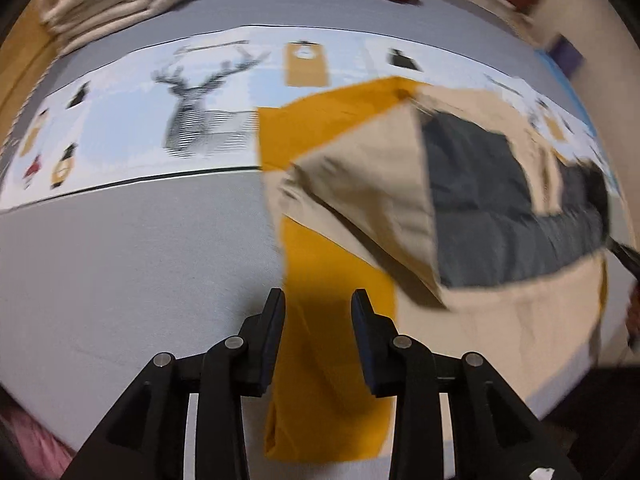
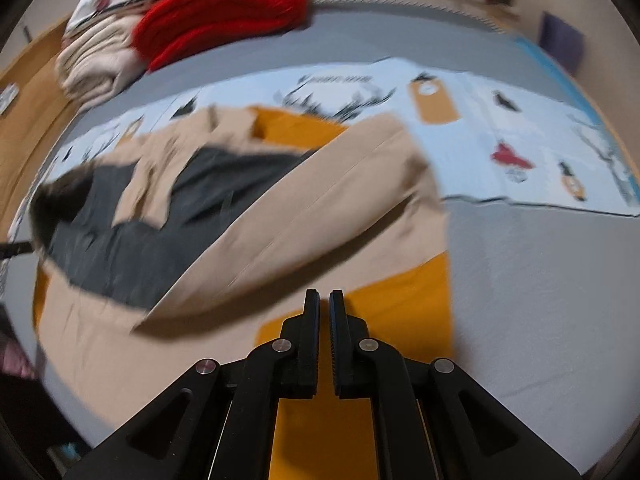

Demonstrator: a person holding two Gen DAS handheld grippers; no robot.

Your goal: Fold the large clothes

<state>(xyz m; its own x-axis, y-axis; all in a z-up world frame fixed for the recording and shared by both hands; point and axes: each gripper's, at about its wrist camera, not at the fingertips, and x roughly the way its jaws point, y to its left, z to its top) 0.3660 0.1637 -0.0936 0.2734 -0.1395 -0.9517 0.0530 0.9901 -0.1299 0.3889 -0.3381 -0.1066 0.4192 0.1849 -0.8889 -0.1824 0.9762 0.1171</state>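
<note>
A wide grey bed (image 1: 120,264) fills both views, with a pale blue printed cloth (image 1: 132,120) showing a deer spread flat across its far half. On the bed, overlapping the near edge of that cloth, lies the large garment being folded: a beige coat (image 2: 320,208) with a dark grey lining (image 2: 132,248), partly doubled over itself so the lining shows in the middle. It rests on a mustard-yellow sheet (image 2: 408,300) that sticks out from under it on the near side and at the far corner. At the head of the bed sit a folded red blanket (image 2: 224,12) and, just beside it, a stack of cream blankets (image 2: 96,64).

The left claw (image 1: 318,304) hangs above the yellow sheet (image 1: 332,288) with its jaws partly parted; nothing is between the fingers (image 1: 276,320), so it is released. The coat (image 1: 360,184) lies to its right, not touched by it.

The right claw (image 2: 324,300) is almost clenched, only a thin slit showing between its ribbed pads (image 2: 336,344), and no fabric is visibly caught in it. It hangs above the yellow sheet, just past the coat's near edge. Both views are blurred.
</note>
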